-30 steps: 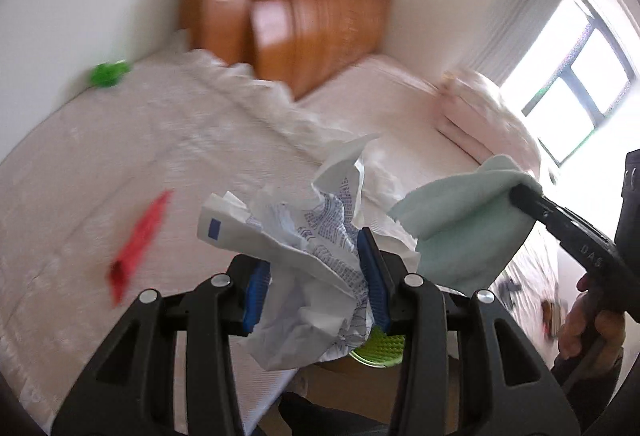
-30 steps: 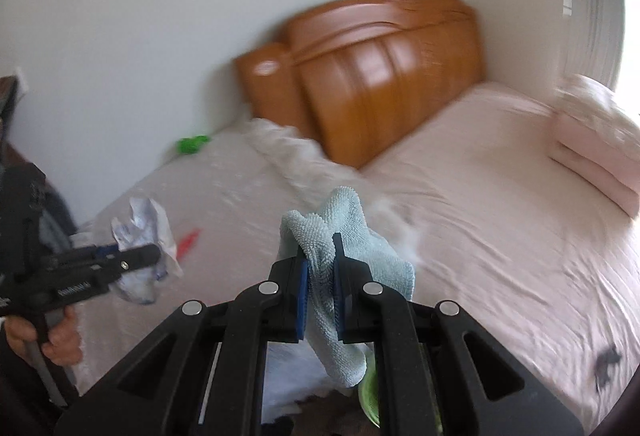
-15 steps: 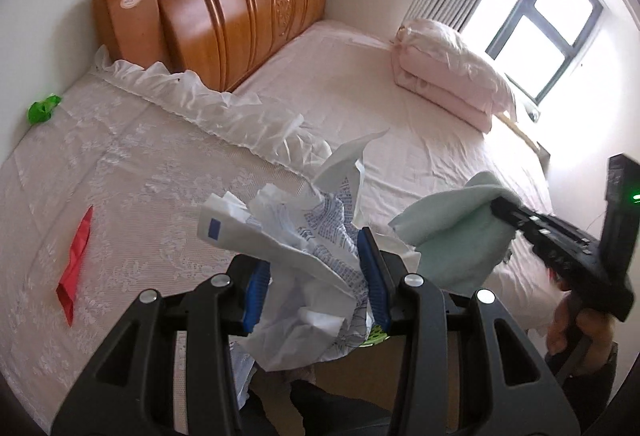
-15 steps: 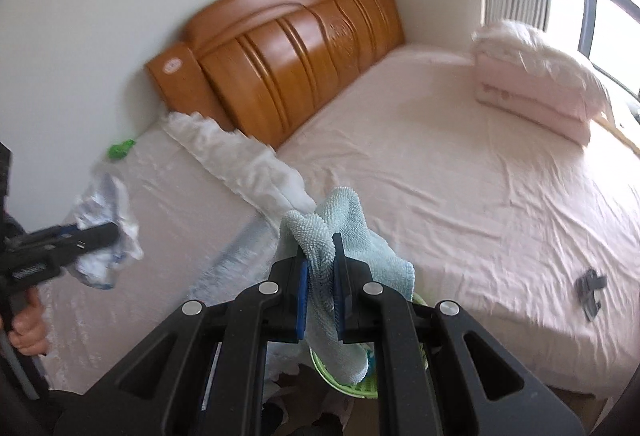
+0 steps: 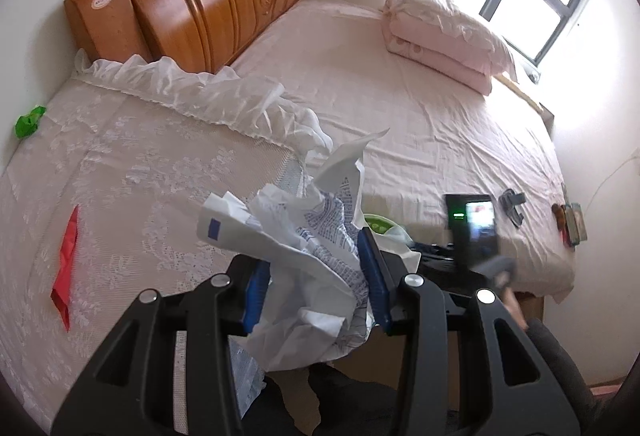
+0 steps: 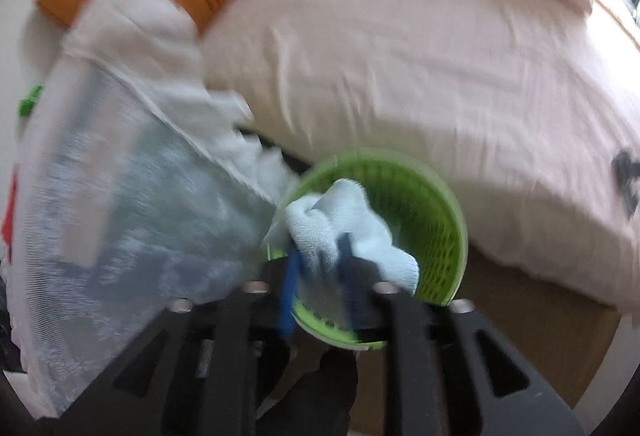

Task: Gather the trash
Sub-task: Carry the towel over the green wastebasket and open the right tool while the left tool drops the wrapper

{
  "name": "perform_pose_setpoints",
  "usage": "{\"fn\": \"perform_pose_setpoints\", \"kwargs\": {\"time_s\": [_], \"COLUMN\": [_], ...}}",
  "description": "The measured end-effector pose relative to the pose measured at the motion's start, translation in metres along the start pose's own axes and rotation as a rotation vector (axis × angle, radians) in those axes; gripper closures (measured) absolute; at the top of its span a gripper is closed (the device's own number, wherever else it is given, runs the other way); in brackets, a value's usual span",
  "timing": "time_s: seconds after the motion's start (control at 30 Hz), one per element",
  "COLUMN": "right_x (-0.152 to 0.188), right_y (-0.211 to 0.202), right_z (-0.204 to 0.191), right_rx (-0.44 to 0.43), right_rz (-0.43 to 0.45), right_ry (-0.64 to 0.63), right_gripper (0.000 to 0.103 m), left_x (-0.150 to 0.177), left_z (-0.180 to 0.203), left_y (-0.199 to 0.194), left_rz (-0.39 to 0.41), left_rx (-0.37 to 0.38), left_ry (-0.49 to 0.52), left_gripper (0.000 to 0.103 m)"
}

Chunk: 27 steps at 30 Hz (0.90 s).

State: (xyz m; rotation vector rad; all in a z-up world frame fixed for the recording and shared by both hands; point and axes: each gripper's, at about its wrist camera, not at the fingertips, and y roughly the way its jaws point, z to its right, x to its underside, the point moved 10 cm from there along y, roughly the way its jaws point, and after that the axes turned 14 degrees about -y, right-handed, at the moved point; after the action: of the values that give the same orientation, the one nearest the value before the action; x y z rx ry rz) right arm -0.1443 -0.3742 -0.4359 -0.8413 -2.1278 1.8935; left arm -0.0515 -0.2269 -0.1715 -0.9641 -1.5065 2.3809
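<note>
In the left wrist view, the left gripper [image 5: 314,286] was closed partway on a crumpled paper [image 5: 304,248], the wad filling the gap between its blue pads and spilling above and below them. The green basket [image 5: 378,225] showed only as a sliver just beyond the right fingertip, slightly right of the tool's line and low; the right gripper [image 5: 460,256] sat blurred over that spot. A red wrapper [image 5: 66,268] lay well off to the left on the lace cover [image 5: 140,172], and a green scrap [image 5: 29,120] farther left and ahead. In the right wrist view, which was blurred, the right gripper [image 6: 318,276] pinched a blue cloth [image 6: 340,220] between nearly closed fingers, directly above the basket [image 6: 424,220], whose open mouth lay straight ahead and below the tips. By my reading the right gripper was the nearer to the basket, so the cloth should drop first, and the paper would then need a short carry rightward and down.
</note>
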Motion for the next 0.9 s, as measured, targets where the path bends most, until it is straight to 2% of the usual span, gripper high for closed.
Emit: {"fn": "perform_pose_setpoints", "kwargs": {"time_s": [0.07, 0.13, 0.33, 0.43, 0.67, 0.83, 0.9], "right_x": [0.007, 0.01, 0.007, 0.009, 0.026, 0.041, 0.047], "right_y": [0.008, 0.005, -0.058, -0.097, -0.156, -0.17, -0.169], "right_z": [0.004, 0.009, 0.029, 0.044, 0.085, 0.107, 0.114], "right_rx": [0.025, 0.045, 0.113, 0.162, 0.206, 0.265, 0.272], "right_rz": [-0.015, -0.02, 0.097, 0.164, 0.236, 0.23, 0.22], "right_ry": [0.021, 0.039, 0.088, 0.108, 0.197, 0.202, 0.207], "right_gripper": [0.046, 0.033, 0.014, 0.003, 0.002, 0.002, 0.002], "left_x": [0.001, 0.002, 0.008, 0.018, 0.055, 0.088, 0.105], "left_z": [0.003, 0.007, 0.025, 0.044, 0.078, 0.104, 0.112], "left_y": [0.004, 0.008, 0.027, 0.049, 0.119, 0.171, 0.196], "left_rz": [-0.009, -0.018, -0.06, -0.114, -0.246, -0.326, -0.371], "left_rx": [-0.003, -0.004, 0.014, 0.039, 0.027, 0.025, 0.022], "left_ry": [0.017, 0.036, 0.091, 0.136, 0.218, 0.278, 0.294], "left_gripper": [0.062, 0.062, 0.061, 0.061, 0.061, 0.061, 0.055]}}
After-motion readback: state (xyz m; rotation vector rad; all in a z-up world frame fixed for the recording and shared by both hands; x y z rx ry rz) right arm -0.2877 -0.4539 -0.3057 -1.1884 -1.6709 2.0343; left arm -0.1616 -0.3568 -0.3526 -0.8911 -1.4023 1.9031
